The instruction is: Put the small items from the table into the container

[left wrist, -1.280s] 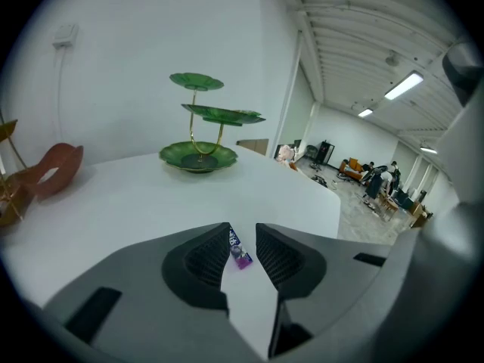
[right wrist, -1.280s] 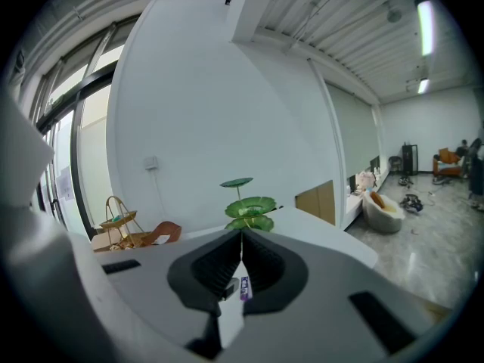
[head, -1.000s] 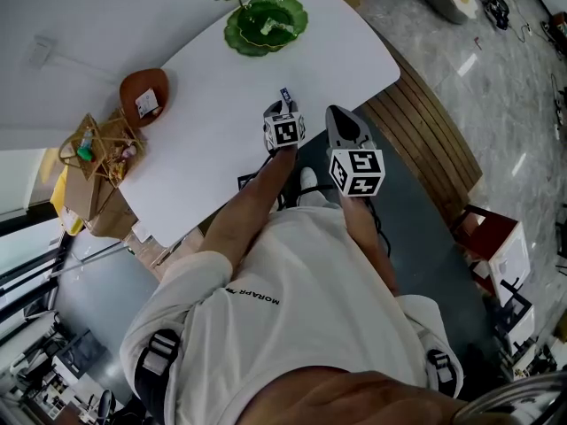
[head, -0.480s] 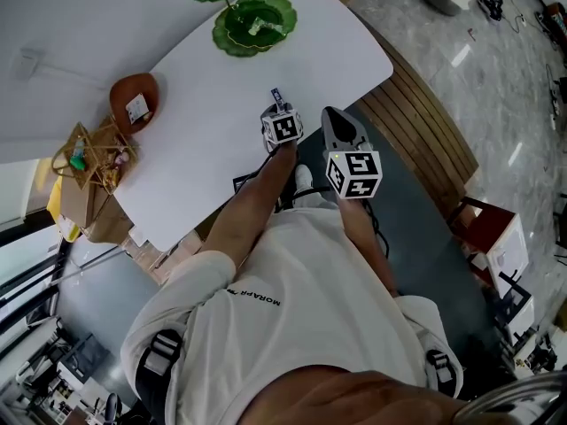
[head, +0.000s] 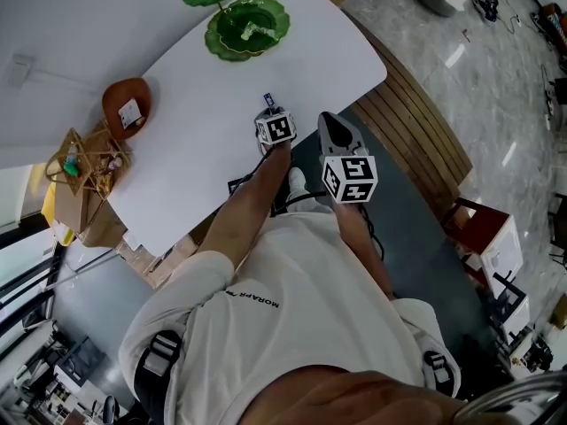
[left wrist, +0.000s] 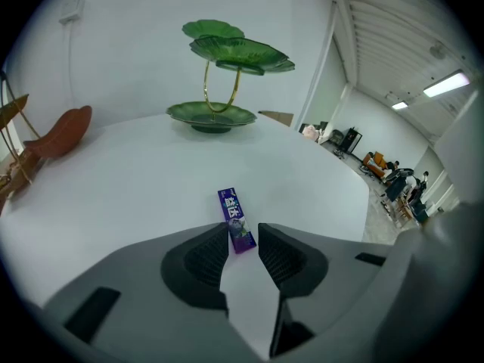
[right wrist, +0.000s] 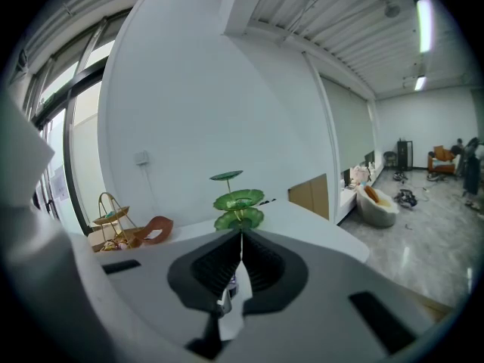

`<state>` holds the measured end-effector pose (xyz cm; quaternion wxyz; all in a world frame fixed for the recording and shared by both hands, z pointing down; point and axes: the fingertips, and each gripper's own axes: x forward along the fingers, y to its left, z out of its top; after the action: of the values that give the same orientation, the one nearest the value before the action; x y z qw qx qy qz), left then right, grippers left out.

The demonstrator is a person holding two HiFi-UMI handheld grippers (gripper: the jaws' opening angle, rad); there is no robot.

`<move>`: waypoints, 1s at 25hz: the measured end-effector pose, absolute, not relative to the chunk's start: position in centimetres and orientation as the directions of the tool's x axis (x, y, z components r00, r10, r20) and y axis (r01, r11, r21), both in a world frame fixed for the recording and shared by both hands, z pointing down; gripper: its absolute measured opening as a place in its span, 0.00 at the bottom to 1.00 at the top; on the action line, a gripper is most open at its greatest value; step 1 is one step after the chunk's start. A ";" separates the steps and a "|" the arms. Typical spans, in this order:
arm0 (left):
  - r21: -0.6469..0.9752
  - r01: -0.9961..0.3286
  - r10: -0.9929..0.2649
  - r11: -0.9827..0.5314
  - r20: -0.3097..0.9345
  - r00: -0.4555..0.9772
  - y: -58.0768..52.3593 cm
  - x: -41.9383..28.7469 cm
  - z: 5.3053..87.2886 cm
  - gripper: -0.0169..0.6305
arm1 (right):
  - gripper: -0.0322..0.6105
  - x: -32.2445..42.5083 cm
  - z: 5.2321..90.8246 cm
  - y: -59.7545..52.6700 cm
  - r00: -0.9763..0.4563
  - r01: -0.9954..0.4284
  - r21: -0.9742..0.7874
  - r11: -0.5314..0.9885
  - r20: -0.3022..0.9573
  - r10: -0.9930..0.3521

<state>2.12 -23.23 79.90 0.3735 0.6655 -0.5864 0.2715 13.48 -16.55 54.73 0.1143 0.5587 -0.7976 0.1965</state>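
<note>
The white table point(head: 195, 113) takes up the upper left of the head view, which has drifted a little since a second ago, so everything on the table sits slightly further left and up in the frame. At the far end stands the green leaf-shaped tiered stand point(head: 246, 27), with a small pale item in its lower dish. At the left edge are a brown leaf-shaped dish point(head: 124, 109) holding a small white item, and beside it a wire basket point(head: 84, 162) with small things in it.

The right gripper point(head: 326, 118) hangs off the table's near edge, much where it was a second ago. In its own view the jaws are pressed together with nothing between them point(right wrist: 241, 244).

The left gripper point(head: 267, 113) has come down closer to the table than a second ago, and its marker cube now sits nearer the purple pack point(head: 268, 102). The pack lies flat on the bare table, well apart from the stand and the dish. In the left gripper view the jaws point(left wrist: 243, 237) are spread, one pad on each side of the pack's near end point(left wrist: 237, 219), without clamping it.
</note>
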 end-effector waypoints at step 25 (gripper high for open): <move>0.220 -0.973 -0.646 -0.073 0.732 0.214 -24.3 1.5 75.6 0.17 | 0.07 11.8 54.1 -17.4 -0.379 -0.925 -0.191 0.329 0.380 -0.844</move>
<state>1.49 -24.27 75.65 0.3525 0.6948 -0.5826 0.2314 11.81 -17.45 54.15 0.1064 0.5471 -0.8082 0.1902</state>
